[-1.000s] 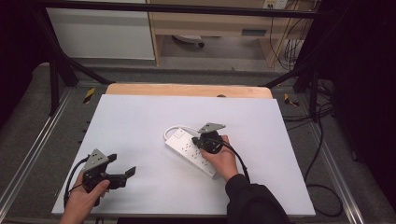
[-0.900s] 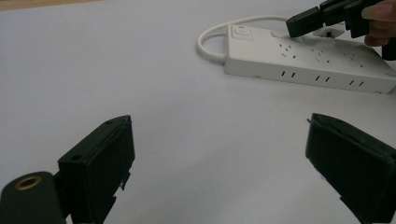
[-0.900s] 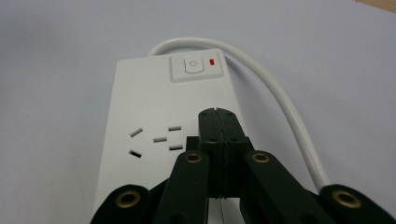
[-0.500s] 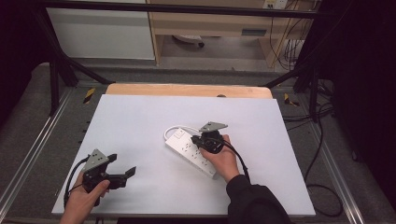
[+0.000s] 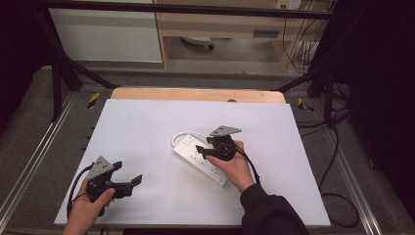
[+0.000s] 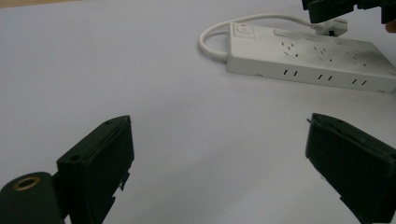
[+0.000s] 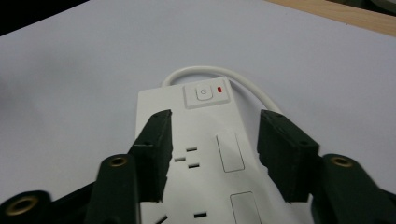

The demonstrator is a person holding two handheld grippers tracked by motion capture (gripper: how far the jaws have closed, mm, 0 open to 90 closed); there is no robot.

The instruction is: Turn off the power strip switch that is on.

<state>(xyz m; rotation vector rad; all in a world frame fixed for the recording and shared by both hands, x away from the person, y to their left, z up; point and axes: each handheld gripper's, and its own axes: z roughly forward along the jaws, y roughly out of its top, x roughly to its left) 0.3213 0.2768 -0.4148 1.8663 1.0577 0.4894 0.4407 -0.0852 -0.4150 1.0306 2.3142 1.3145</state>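
A white power strip (image 5: 195,157) lies slantwise near the middle of the white table (image 5: 147,122). Its short white cable (image 5: 183,134) loops round the switch end. My right gripper (image 5: 201,151) hovers over that end. Its jaws have just been opening and now stand apart above the strip's top face (image 7: 205,140), pressing on nothing. Just beyond the jaw tips are the switch (image 7: 204,93) and a red light (image 7: 220,88). My left gripper (image 5: 128,172) rests at the front left, open and empty. It faces the strip (image 6: 308,60) across bare table.
A wooden edge (image 5: 195,94) runs along the table's back. Metal rails (image 5: 44,147) flank both sides, and black cables (image 5: 337,147) trail on the floor to the right. The right gripper's body (image 6: 345,9) shows above the strip's far end in the left gripper view.
The right gripper's jaws have spread apart above the power strip; they were together before. Both hands have stayed about where they were.
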